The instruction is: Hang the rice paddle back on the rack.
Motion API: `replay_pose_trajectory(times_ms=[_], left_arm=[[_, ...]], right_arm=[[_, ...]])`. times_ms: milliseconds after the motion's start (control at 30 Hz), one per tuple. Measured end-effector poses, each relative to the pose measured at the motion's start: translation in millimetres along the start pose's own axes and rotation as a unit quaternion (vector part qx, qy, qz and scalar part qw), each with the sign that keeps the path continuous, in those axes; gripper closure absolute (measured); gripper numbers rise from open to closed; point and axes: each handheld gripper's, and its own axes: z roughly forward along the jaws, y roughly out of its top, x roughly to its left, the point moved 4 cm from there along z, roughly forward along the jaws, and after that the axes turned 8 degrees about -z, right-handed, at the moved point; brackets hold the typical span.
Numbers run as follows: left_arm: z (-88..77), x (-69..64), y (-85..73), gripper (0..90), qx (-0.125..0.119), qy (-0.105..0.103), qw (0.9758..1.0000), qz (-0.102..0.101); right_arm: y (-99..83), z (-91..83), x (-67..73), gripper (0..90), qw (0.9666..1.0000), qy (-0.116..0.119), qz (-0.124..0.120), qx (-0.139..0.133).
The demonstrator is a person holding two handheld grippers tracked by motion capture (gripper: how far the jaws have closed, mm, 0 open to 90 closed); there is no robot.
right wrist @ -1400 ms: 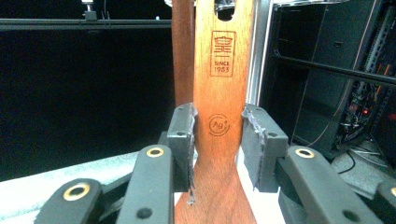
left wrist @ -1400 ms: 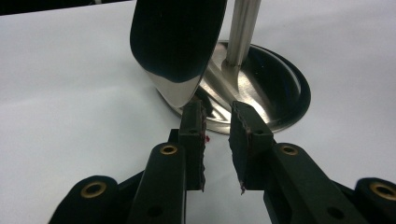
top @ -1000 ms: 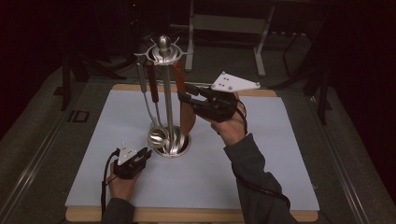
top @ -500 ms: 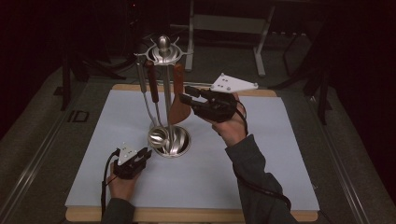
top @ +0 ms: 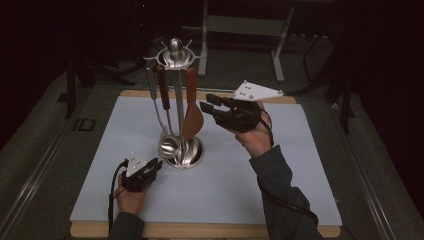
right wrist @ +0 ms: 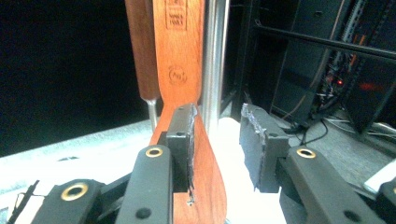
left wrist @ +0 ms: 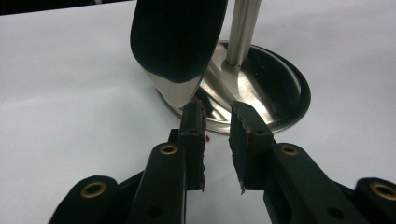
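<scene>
My left tool (top: 150, 167) low on tabletop (top: 300, 165), jaws spread at stand base (left wrist: 275, 98), pinching nothing. My right tool (top: 212, 107) spread beside wooden spatula (top: 192, 112): hanging upright, blade down, on stand at tabletop centre. Handle top cut off in right gripper view.

Ahead of my left gripper (left wrist: 217, 140), the stand's round steel base (left wrist: 266, 88) blocks the way at the fingertips, with the ladle bowl (left wrist: 175, 42) hanging just above it. Bare white mat (left wrist: 70, 102) lies open to either side of those fingers.

Between my right gripper's (right wrist: 217, 140) fingers the gap is partly taken by the wooden spatula (right wrist: 184, 70), which lies along one finger. Just behind it stands the steel post (right wrist: 213, 65). Beyond the other finger the way is free.
</scene>
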Motion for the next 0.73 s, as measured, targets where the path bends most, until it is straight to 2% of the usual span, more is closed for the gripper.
replay_pose_trajectory(times_ms=[100,367,567,733], left_arm=[[0.2,0.0,0.0,75.3,0.0,0.0,1.0,0.0],[0.3,0.1,-0.1,75.3,0.001,0.0,1.0,0.0],[0.6,0.5,-0.1,75.2,0.002,0.0,1.0,-0.001],[0.5,1.0,-0.1,75.0,0.004,0.0,1.0,-0.003]], right_arm=[[-2.3,-1.6,-1.9,65.8,1.0,-0.004,-0.001,0.008],[-18.8,-7.0,-6.4,65.9,0.9978,-0.026,-0.021,0.057],[-37.2,-13.5,-7.8,65.9,0.9953,-0.035,-0.03,0.085],[-57.0,-20.0,-12.4,65.5,0.993,-0.042,-0.025,0.107]])
